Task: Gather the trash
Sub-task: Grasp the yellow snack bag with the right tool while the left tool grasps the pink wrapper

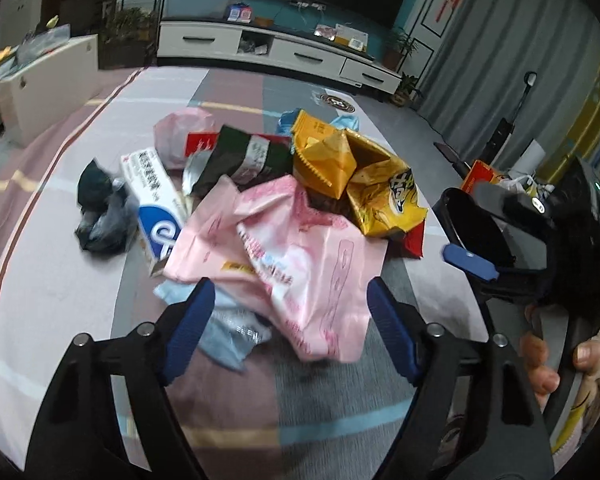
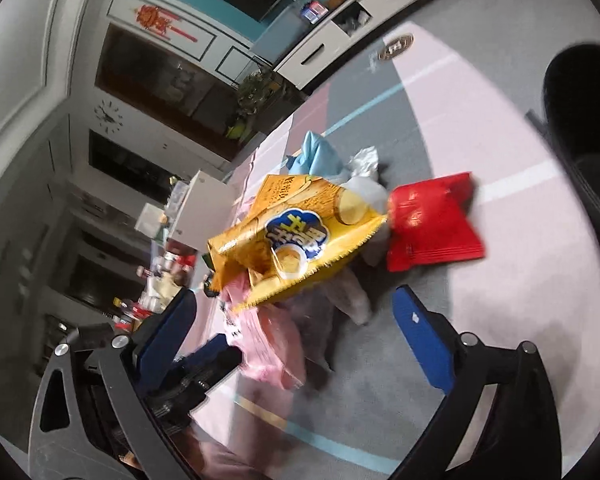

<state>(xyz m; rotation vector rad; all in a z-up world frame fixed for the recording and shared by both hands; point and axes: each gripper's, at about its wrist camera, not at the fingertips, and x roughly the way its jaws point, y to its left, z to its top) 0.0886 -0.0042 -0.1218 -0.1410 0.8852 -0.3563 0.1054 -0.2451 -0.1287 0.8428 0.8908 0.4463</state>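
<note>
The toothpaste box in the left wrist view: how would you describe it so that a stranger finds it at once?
Find the pile of wrappers on the striped rug, then look at its left edge. There a long white toothpaste box lies flat, between a dark crumpled bag and the big pink wrapper. It is the only stiff, straight-sided box, with a blue end.

Printed Chinese lettering is showing on the yellow snack bag (image 2: pixel 296 236) and white toothpaste box (image 1: pixel 152 196), none of it sharp enough to be read
</note>
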